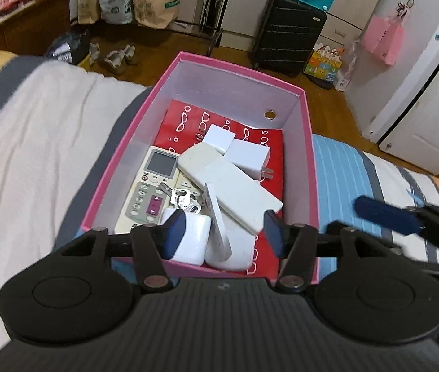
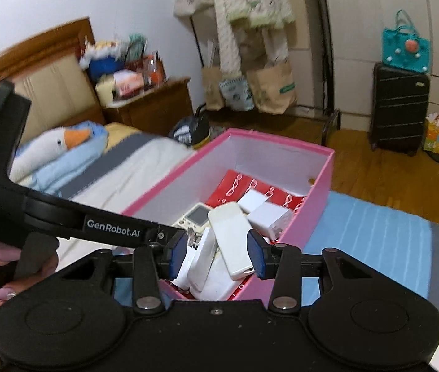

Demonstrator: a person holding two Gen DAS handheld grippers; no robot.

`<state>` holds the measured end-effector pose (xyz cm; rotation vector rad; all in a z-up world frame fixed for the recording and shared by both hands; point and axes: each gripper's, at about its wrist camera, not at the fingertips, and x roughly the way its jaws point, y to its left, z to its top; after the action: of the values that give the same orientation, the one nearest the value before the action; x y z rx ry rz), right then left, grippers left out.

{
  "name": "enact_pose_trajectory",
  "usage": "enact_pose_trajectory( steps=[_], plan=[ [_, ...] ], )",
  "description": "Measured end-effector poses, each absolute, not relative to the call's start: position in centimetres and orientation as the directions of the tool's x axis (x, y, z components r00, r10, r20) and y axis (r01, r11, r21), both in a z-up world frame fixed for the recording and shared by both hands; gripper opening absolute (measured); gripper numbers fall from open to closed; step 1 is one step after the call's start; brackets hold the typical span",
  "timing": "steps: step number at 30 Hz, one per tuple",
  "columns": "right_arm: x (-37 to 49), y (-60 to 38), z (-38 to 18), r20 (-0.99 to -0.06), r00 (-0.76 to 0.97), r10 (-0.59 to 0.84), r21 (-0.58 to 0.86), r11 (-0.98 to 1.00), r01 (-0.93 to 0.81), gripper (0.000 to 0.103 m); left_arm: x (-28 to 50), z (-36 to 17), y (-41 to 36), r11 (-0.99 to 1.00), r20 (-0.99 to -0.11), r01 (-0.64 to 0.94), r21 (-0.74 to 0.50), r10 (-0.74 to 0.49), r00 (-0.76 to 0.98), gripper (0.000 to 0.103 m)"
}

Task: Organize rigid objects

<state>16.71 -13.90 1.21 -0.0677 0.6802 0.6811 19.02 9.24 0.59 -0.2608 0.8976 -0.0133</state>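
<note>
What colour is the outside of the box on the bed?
Pink; the box shows its outer side wall best in the right wrist view.

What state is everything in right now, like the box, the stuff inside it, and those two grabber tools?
Pink box: open, no lid on, sitting on the bed.
Remote with screen: lying flat in the box, face up.
Keys: resting on that remote.
White slab: lying tilted across the pile.
White plug: on its side, prongs showing.
Left gripper: open, empty.
Right gripper: open, empty.
</note>
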Motion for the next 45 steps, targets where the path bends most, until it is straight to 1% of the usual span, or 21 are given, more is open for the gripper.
enact_pose_trajectory(
  steps=[5,7,10,12,15,16,18,21,28,31,32,33,35,39,45],
  plan=[
    [14.1,-16.3,3.4,-0.556,0.625,0.548,0.154,0.807,-0.571,0.048,17.0,3.3,8.2,0.984,-0.767,-0.081,-0.159,-0.071,0.638,0.067],
    [13.0,-17.4,4.0,-0.534,0.660,0.528,0.133,0.824,-0.551,0.049,16.2,4.5,7.6,0.989,-0.764,-0.078,-0.124,-0.045,0.644,0.077],
    [11.5,-19.1,4.4,-0.515,0.689,0.510,0.141,0.843,-0.519,0.049,14.6,5.9,6.3,0.996,-0.742,-0.049,-0.070,-0.019,0.671,0.079],
    [10.7,-20.1,4.8,-0.507,0.701,0.502,0.152,0.853,-0.500,0.052,13.7,6.7,5.5,0.999,-0.737,-0.025,-0.044,-0.015,0.676,0.081],
    [9.4,-21.2,5.3,-0.498,0.746,0.442,0.130,0.889,-0.440,0.052,12.4,7.8,4.4,0.999,-0.720,-0.001,-0.043,-0.030,0.694,0.092],
    [8.9,-21.6,5.5,-0.493,0.754,0.433,0.124,0.893,-0.432,0.052,11.9,8.2,4.3,0.999,-0.712,0.008,-0.048,-0.040,0.701,0.094],
    [8.1,-22.2,5.9,-0.485,0.767,0.420,0.120,0.901,-0.417,0.054,10.9,8.8,3.9,0.998,-0.699,0.025,-0.064,-0.063,0.712,0.094],
    [7.0,-23.1,6.2,-0.471,0.786,0.400,0.116,0.912,-0.395,0.056,9.1,8.7,3.6,0.996,-0.685,0.025,-0.084,-0.076,0.724,0.098],
    [4.9,-24.0,5.5,-0.484,0.810,0.331,0.088,0.939,-0.331,0.059,7.1,7.4,3.3,0.997,-0.682,0.049,-0.063,-0.079,0.727,0.099],
    [4.2,-24.2,5.1,-0.498,0.812,0.306,0.087,0.949,-0.304,0.072,6.7,7.2,3.1,0.996,-0.674,0.065,-0.061,-0.089,0.733,0.099],
    [4.0,-24.2,4.9,-0.498,0.815,0.297,0.088,0.952,-0.293,0.082,6.6,7.1,2.9,0.996,-0.673,0.069,-0.059,-0.091,0.734,0.099],
    [4.0,-24.1,4.8,-0.504,0.814,0.288,0.085,0.955,-0.286,0.091,6.5,7.1,2.8,0.996,-0.673,0.076,-0.056,-0.094,0.734,0.099],
    [4.1,-24.0,4.5,-0.525,0.811,0.257,0.071,0.963,-0.260,0.092,6.4,6.9,2.4,0.994,-0.677,0.093,-0.050,-0.102,0.729,0.099],
    [4.4,-23.8,4.3,-0.573,0.809,0.127,0.000,0.988,-0.155,0.095,6.3,6.6,2.0,0.994,-0.682,0.100,-0.048,-0.105,0.724,0.100],
    [4.5,-24.9,4.4,-0.588,0.800,0.119,0.021,0.991,-0.132,0.095,6.5,6.1,2.1,0.995,-0.682,0.082,-0.056,-0.098,0.724,0.101]
  ],
)
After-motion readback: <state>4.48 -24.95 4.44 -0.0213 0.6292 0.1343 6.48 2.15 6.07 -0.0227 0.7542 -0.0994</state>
